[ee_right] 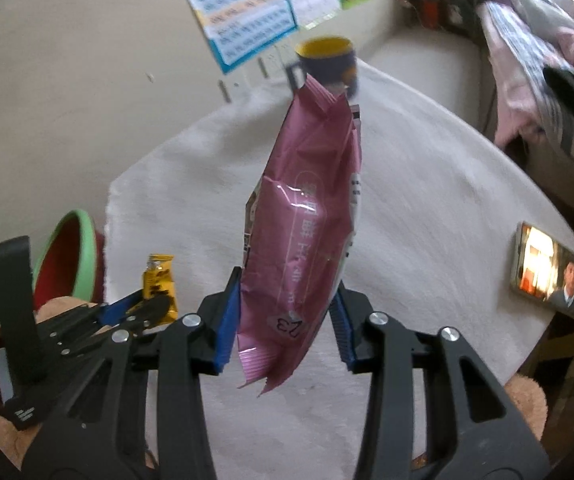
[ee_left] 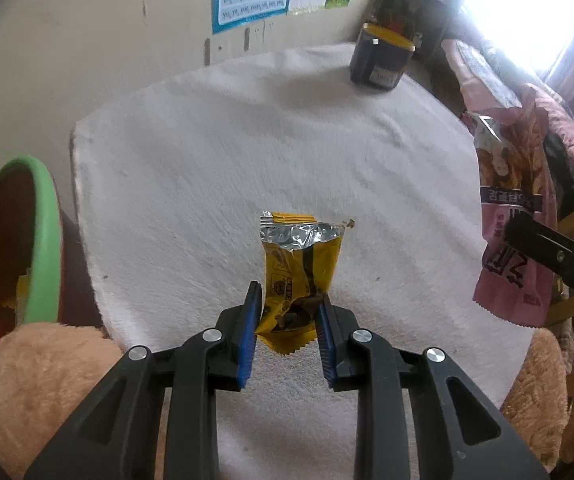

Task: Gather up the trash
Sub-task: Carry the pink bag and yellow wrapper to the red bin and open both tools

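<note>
My left gripper (ee_left: 289, 300) is shut on a small yellow snack wrapper (ee_left: 301, 264) with a torn silver top, held just above the white cloth-covered table (ee_left: 207, 160). My right gripper (ee_right: 287, 292) is shut on a large pink snack bag (ee_right: 303, 232), held upright above the table. The pink bag also shows at the right edge of the left wrist view (ee_left: 515, 216). The yellow wrapper (ee_right: 161, 284) and left gripper (ee_right: 135, 308) show at the lower left of the right wrist view. A green-rimmed red bin (ee_left: 27, 240) stands left of the table, also in the right wrist view (ee_right: 67, 256).
A dark jar with a yellow lid (ee_left: 383, 58) stands at the table's far edge. A phone with a lit screen (ee_right: 553, 272) lies on the table's right side. Tan plush cushions (ee_left: 39, 368) sit at the near edge. Bedding (ee_right: 535, 40) lies at the right.
</note>
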Motion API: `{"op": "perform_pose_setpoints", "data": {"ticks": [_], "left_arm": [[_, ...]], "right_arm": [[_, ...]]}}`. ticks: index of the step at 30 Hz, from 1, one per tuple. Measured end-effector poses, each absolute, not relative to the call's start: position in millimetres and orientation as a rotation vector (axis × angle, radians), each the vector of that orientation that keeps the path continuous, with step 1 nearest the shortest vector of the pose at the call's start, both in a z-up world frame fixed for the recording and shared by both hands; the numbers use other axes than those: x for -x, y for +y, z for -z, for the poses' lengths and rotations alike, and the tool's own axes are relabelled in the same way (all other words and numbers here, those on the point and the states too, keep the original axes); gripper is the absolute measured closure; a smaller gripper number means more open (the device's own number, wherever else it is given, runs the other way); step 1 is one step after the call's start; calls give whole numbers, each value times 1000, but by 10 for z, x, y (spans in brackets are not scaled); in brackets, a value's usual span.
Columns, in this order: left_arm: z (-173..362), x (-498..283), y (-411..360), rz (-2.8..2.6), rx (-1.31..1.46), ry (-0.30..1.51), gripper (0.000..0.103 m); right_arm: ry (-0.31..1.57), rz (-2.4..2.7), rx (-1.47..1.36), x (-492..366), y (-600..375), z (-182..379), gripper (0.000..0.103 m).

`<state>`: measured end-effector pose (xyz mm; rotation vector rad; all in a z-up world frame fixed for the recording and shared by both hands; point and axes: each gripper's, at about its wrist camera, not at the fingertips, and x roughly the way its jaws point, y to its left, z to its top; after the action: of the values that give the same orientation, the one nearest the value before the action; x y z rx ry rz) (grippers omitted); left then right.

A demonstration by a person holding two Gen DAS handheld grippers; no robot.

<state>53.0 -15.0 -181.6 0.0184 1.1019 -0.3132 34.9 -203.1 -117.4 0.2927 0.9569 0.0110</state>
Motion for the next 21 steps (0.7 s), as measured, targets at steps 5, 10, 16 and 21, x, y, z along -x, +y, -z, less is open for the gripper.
{"op": "perform_pose_setpoints", "data": {"ticks": [5, 10, 16, 21], "left_arm": [[1592, -490, -33, 294, 1, 1048, 79], [1312, -466, 158, 276, 37, 981, 79], [1128, -436, 337, 269, 82, 945, 79], [1033, -411, 485, 252, 98, 914, 79]], "right_arm": [[918, -49, -273, -308, -1898, 957, 63], [899, -79, -254, -278, -1784, 822, 63], [897, -107, -234, -261, -1629, 752, 63], [905, -122, -217, -263, -1519, 745, 63]]}}
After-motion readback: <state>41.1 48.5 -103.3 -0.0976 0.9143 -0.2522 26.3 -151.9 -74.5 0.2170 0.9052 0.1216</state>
